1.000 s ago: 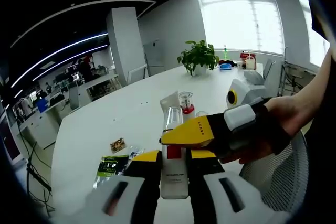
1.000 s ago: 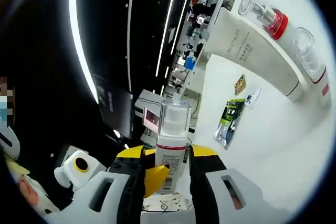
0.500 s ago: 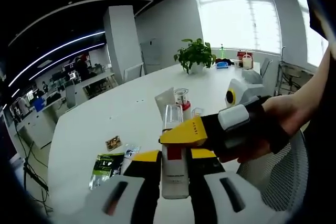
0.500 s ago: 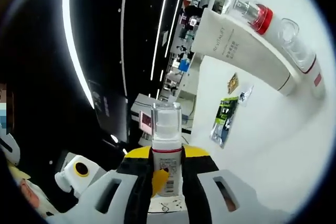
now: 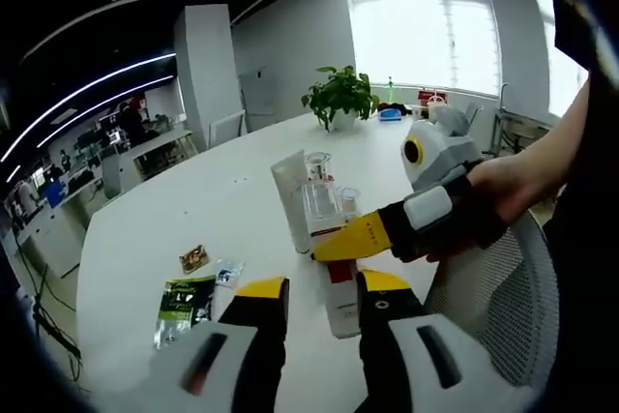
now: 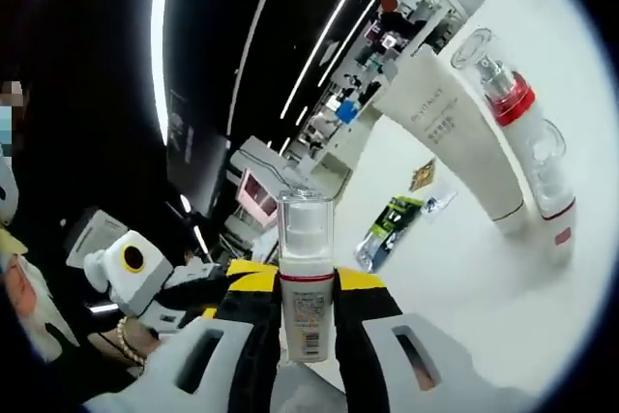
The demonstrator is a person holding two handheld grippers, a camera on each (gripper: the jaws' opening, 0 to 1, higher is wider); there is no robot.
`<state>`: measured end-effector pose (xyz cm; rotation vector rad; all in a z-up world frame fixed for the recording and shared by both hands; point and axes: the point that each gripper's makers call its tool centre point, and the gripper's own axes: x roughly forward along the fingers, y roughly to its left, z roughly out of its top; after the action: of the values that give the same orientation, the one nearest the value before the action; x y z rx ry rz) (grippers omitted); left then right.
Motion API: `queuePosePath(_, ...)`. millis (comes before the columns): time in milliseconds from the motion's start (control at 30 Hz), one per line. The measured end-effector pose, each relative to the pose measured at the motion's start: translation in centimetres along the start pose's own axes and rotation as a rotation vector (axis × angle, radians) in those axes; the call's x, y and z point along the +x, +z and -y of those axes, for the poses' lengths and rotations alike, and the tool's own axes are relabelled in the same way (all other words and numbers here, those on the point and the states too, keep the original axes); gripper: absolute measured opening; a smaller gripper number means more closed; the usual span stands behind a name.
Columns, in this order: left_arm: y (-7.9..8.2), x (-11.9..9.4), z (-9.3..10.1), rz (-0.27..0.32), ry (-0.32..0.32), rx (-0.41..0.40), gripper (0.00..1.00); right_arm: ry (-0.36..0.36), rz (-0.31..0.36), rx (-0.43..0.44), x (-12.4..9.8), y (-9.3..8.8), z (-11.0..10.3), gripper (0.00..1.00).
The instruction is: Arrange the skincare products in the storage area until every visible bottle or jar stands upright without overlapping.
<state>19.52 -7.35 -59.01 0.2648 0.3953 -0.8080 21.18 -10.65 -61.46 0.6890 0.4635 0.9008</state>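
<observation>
The right tool [image 6: 308,321] pinches a capped bottle [image 6: 307,278] upright above the surface [image 5: 174,229], the left tool [image 5: 319,321] spread beside it, while ahead a tube [image 6: 455,137] and two pump bottles [image 6: 542,176] already stand; only placing remains.

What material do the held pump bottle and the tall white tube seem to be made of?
Pump bottle: likely plastic, an opaque white body under a clear, glossy cap that shows the pump inside. Tall white tube: probably soft plastic with a matte, cream finish and a flat crimped end.

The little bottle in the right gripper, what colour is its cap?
Clear, above a red band on the bottle; best in the right gripper view.
</observation>
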Motion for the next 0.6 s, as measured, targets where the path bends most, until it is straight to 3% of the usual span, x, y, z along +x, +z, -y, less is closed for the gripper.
queuePosePath(167, 2.0, -0.8, -0.3, 0.055, -0.124, -0.096, 0.29, 0.037, -0.095, -0.137, -0.5, -0.7, -0.2, 0.2)
queuePosePath(233, 2.4, -1.1, -0.4, 0.06, -0.181, -0.091, 0.3, 0.052, -0.131, -0.181, -0.6, -0.9, -0.3, 0.2)
queuePosePath(267, 2.6, -1.1, -0.9, 0.063, -0.167, -0.094, 0.3, 0.066, -0.139, -0.204, -0.6, -0.9, -0.6, 0.2)
queuePosePath(300, 3.5, -1.1, -0.2, 0.064, -0.175, -0.086, 0.3, 0.095, -0.148, -0.232, -0.6, -0.9, -1.0, 0.2)
queuePosePath(433, 4.2, -1.0, 0.3, 0.077, -0.261, -0.122, 0.31, 0.175, -0.179, -0.283, -0.9, -0.5, -2.0, 0.2)
queuePosePath(600, 5.1, -0.8, 1.1, 0.07, -0.346, -0.095, 0.32, 0.255, -0.217, -0.354, -1.3, 0.1, -2.9, 0.2)
